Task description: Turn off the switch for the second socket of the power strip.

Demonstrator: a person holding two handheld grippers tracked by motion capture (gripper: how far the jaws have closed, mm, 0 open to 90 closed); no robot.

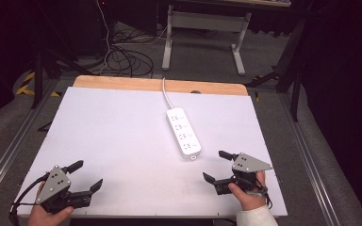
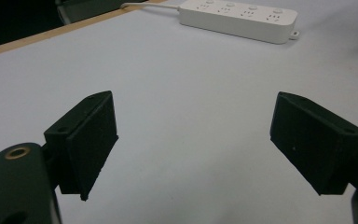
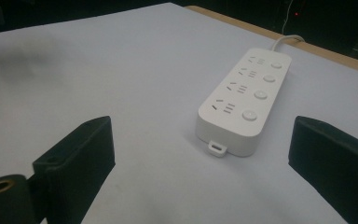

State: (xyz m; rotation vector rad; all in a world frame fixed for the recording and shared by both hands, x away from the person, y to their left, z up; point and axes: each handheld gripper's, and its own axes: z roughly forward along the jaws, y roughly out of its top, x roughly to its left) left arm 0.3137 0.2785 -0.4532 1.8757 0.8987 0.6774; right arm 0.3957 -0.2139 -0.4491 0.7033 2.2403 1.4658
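Both my grippers wide open and holding nothing, over the white table (image 1: pixel 122 136).
My left gripper (image 1: pixel 86 175) sits near-left, my right gripper (image 1: pixel 218 165) just short of the white power strip (image 1: pixel 184 133), whose cord (image 1: pixel 166 95) runs off the far wooden edge (image 1: pixel 122 84); dark floor, cables beyond.

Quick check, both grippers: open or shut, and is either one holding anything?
Left gripper: open, jaws wide apart, holding nothing, above bare white table.
Right gripper: open, holding nothing; the white power strip lies just ahead of it, untouched.
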